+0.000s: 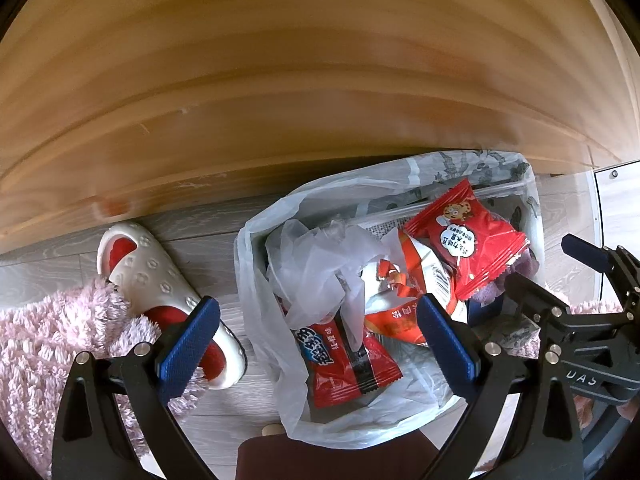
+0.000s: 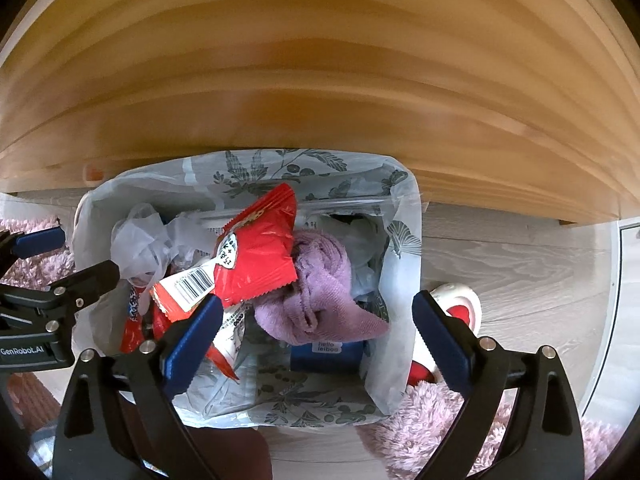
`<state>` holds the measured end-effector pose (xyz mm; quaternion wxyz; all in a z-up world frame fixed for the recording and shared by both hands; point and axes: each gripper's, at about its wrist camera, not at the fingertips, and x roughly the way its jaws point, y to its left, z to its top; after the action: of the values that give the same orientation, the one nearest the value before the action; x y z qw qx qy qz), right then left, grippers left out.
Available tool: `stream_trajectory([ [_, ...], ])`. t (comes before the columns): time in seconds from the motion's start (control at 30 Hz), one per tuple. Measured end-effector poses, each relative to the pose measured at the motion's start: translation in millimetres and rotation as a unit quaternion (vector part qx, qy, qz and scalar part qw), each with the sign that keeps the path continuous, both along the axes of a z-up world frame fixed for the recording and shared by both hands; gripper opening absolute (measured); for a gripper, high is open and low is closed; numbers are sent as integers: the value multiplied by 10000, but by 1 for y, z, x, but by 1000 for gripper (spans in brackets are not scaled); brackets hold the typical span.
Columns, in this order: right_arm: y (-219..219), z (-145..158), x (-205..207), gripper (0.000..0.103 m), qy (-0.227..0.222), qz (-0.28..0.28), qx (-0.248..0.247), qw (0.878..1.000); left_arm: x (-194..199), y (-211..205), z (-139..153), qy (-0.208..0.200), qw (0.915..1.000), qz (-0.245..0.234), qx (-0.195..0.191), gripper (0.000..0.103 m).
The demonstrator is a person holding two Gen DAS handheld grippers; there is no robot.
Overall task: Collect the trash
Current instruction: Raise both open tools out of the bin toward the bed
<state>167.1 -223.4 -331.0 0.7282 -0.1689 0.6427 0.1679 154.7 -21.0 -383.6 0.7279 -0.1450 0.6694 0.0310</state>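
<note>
Over the lined bin [image 2: 404, 216], right gripper [image 2: 316, 340] pointing down — jaws wide (empty)

A home: slipper [image 1: 168, 300], fluffy pink rug [image 1: 48, 344], wooden furniture [image 1: 280, 80].

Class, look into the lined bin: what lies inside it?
Inside the bin: red snack wrappers, a purple cloth, crumpled clear plastic, a blue box. Anything beneath them is covered.

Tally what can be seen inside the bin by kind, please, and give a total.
Red snack packets: 2, one with a cartoon label, one with blue lettering
Orange-and-white barcoded wrapper: 1
Crumpled clear plastic: 1
Purple cloth: 1
Blue box: 1
Total: 6 visible; anything buried under these cannot be told.
</note>
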Motion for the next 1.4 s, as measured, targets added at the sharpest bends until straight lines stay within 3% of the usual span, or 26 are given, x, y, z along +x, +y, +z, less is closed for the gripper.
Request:
stream_trajectory([
  [0.7,-3,24,-4,91,-403,-67,209,9989,-3,0,32,-460,9989,80,15,95],
  [1.13,-9,63,-13,91,-926,-20,685,9933,-14,4,80,-1358,9907,100,-62,95],
  [1.4,-12,91,-23,91,-1470,55,955,9845,-27,-2,119,-2052,9785,-170,117,95],
])
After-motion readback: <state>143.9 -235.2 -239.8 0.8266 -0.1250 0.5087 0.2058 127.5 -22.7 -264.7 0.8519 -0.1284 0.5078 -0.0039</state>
